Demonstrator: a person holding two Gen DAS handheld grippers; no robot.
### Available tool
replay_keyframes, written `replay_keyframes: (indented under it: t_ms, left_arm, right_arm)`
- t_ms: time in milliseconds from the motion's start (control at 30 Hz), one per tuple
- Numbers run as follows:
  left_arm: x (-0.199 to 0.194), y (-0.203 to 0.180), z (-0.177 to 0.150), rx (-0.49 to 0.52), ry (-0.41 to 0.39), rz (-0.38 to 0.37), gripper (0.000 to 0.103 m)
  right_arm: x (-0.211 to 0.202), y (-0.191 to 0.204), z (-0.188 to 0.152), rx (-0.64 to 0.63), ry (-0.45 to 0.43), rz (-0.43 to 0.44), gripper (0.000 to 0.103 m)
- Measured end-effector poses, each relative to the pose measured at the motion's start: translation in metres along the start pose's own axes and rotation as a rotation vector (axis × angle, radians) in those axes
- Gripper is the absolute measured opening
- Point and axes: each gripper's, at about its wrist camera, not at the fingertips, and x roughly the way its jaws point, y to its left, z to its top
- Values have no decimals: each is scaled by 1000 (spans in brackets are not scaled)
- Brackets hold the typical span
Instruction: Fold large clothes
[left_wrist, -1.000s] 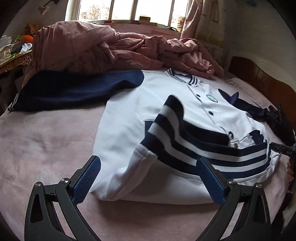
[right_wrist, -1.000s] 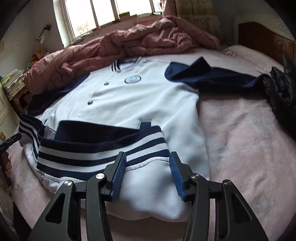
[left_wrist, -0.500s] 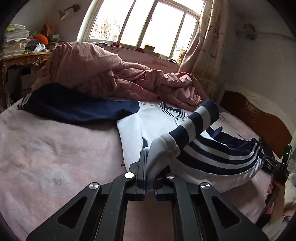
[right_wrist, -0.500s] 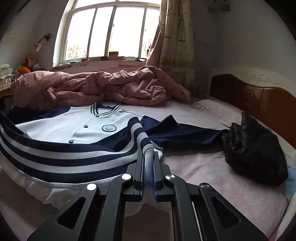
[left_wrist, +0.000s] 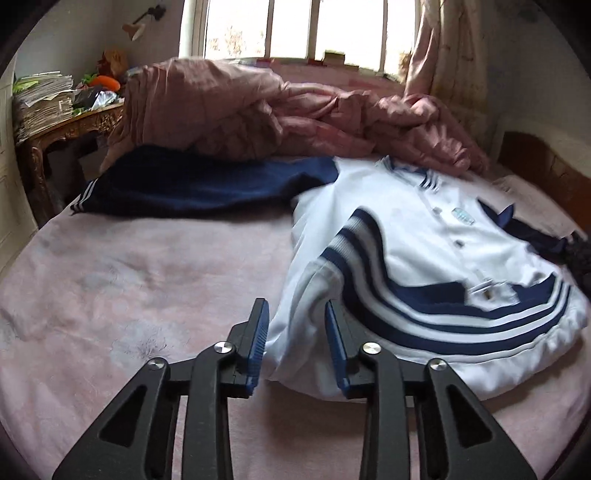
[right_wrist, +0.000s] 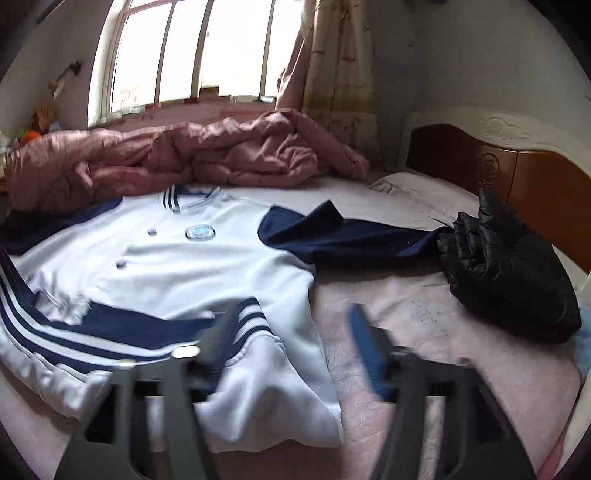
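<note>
Where the white jacket (left_wrist: 417, 254) lay spread on the pink bedsheet (left_wrist: 147, 280), its navy-striped hem (left_wrist: 443, 314) had been folded up over the lower front, collar toward twelve o'clock. In the left wrist view the jacket filled the three o'clock side, one navy sleeve (left_wrist: 199, 184) stretched out toward nine o'clock, cuff stripes showing. The right wrist view alone showed the other navy sleeve (right_wrist: 351, 236) running toward three o'clock and ending against a black padded garment (right_wrist: 509, 273), of which the left view caught only a dark edge.

Left gripper (left_wrist: 295, 343): jaws narrow and opening, a white fold of the jacket's corner between the blue pads, no visible pinch. Right gripper (right_wrist: 291, 343): blurred, jaws wide and opening, the jacket's near corner lying loose between and below them, not gripped.

A rumpled pink quilt (left_wrist: 280, 114) was heaped at twelve o'clock under the window (right_wrist: 184, 51) in both views. Only the left view showed the carved wooden table (left_wrist: 70, 129) with stacked papers at ten o'clock. Only the right view showed the wooden headboard (right_wrist: 498, 162) clearly, at two o'clock.
</note>
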Motion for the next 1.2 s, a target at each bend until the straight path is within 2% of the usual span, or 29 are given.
replay_keyframes:
  t_ms: [67,133,233,300,367,433,533,600,700,767,833,933,1000,1100,1200]
  left_arm:
    - [-12,0,0,5,-55,-20,49]
    - [-21,-5,2,27,-110,-37,80]
    - [-39,-17,0,80,-206,-52,103]
    - [-44,-28,0,128,-236,-82,103]
    - [-45,-38,-2,164,-216,-106,103]
    - [-43,-46,-8,184,-189,-104,103]
    - [-39,-60,-20,229,-165,-120,103]
    - [-32,-78,-25,327,-112,-143,103]
    - [-16,-106,-38,484,2,-144,103]
    - [-5,-117,-45,507,97,-185,103]
    - [2,-126,-49,506,143,-204,103]
    - [16,-133,-51,546,166,-117,103]
    - [28,-132,-53,551,184,-56,103]
    - [39,-117,-44,477,180,-8,103]
    - [49,-103,-37,468,147,121,101]
  right_arm:
    - [-11,1,3,12,-22,25,77]
    - [-19,9,5,-5,-37,72,77]
    - [-34,28,3,-72,-65,173,78]
    - [-43,43,-1,-121,-83,195,80]
    - [-51,56,-5,-152,-105,189,86]
    - [-56,64,-11,-170,-110,193,86]
    - [-52,74,-28,-210,-25,261,86]
    - [-45,87,-37,-285,48,313,86]
    - [-42,119,-54,-479,98,296,86]
    - [-41,134,-66,-571,114,283,86]
    - [-35,144,-74,-624,137,239,86]
    - [-26,147,-77,-613,109,77,86]
    - [-20,142,-76,-596,122,87,86]
    - [-12,128,-70,-544,142,85,88]
    - [-4,117,-65,-542,136,32,88]
